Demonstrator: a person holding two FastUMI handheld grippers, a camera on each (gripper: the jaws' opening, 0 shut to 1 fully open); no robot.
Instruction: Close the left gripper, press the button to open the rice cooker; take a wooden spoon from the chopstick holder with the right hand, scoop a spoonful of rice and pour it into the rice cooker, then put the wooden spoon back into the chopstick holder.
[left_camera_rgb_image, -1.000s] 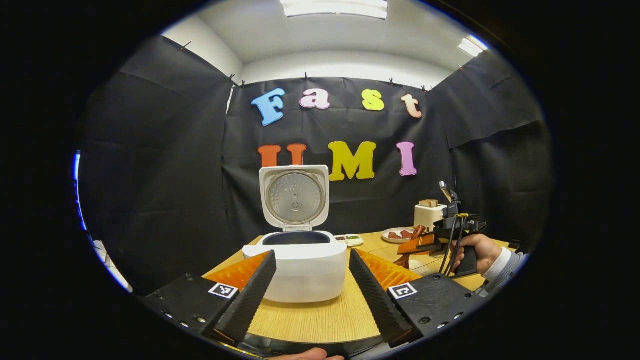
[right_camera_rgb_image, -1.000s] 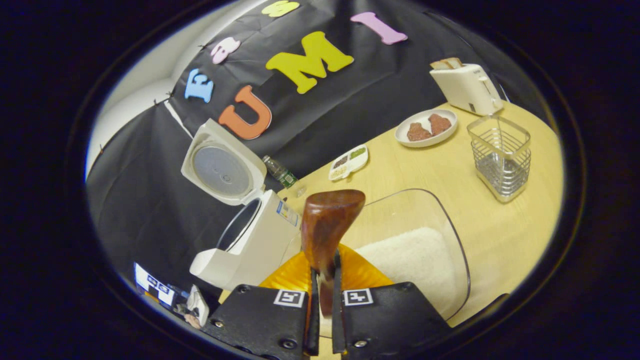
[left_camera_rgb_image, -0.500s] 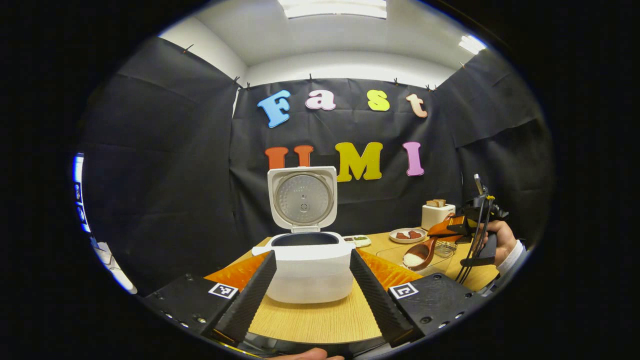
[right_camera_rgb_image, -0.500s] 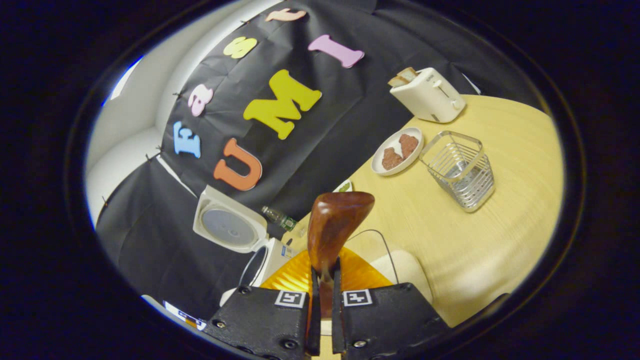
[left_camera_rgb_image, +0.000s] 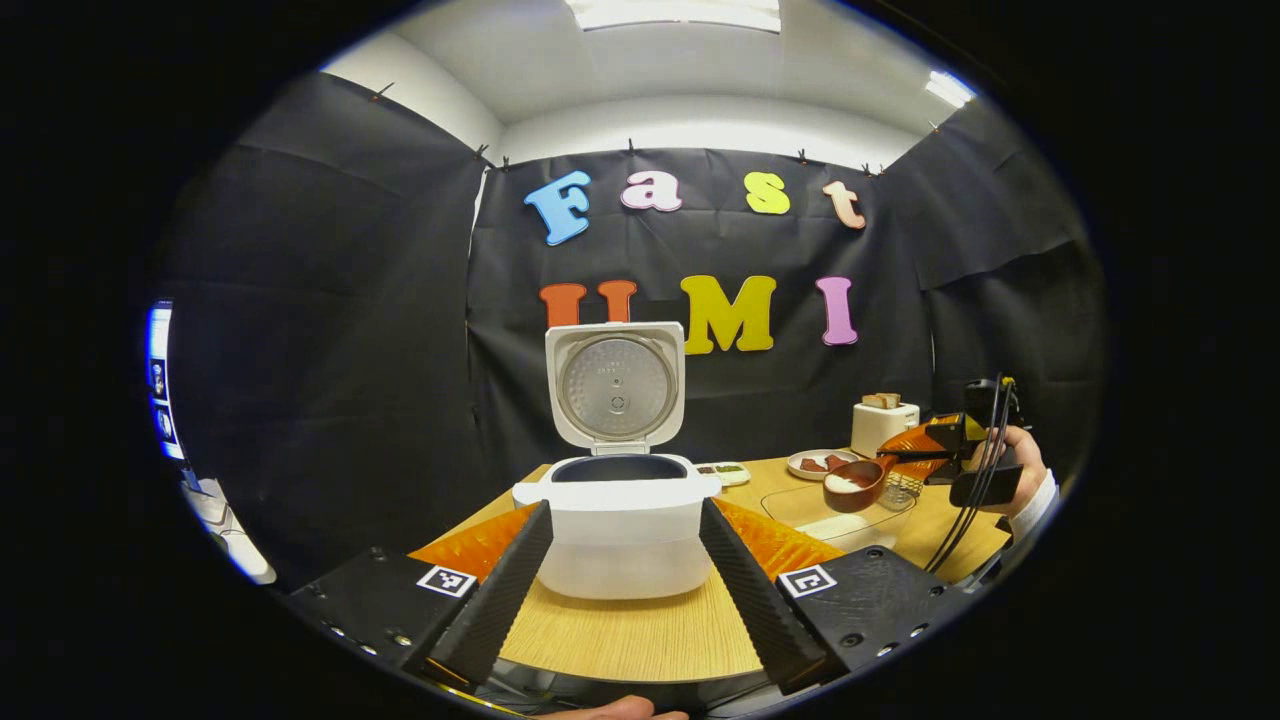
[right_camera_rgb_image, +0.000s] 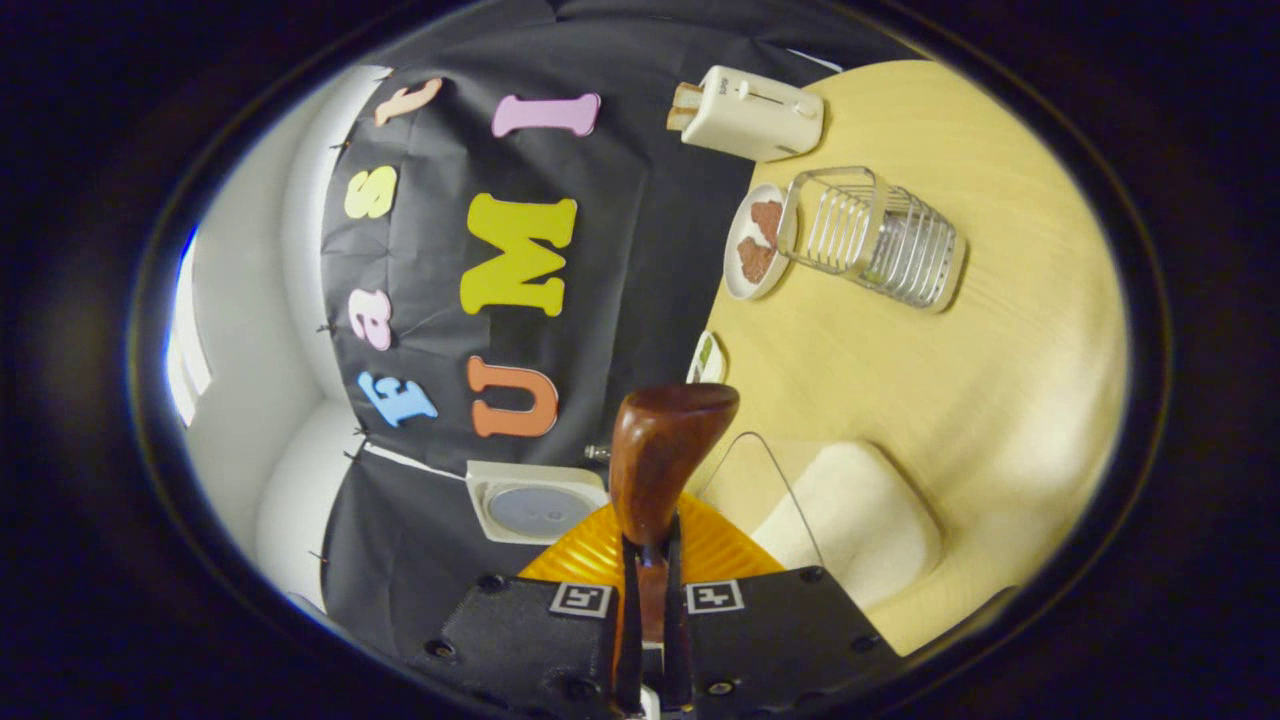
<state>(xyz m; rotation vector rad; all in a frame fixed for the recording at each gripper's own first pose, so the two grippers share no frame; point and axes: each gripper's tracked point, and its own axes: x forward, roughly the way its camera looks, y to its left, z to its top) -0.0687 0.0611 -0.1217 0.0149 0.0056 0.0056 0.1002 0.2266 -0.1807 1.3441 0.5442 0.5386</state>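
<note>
From the left gripper view I see a white toaster (left_camera_rgb_image: 884, 427) at the right of the frame, against the black cloth, with bread slices (left_camera_rgb_image: 881, 400) poking out of its top. Just left of it and lower sits a white plate (left_camera_rgb_image: 815, 464) carrying reddish-brown pieces (what food they are I cannot tell). Further left, near mid-frame, lies a small white dish (left_camera_rgb_image: 726, 469) with dark and green contents. All stand on a light wooden table (left_camera_rgb_image: 640, 640). Ceiling lights (left_camera_rgb_image: 675, 12) glow along the top edge. At the far left edge I catch a bright screen (left_camera_rgb_image: 157, 380).
</note>
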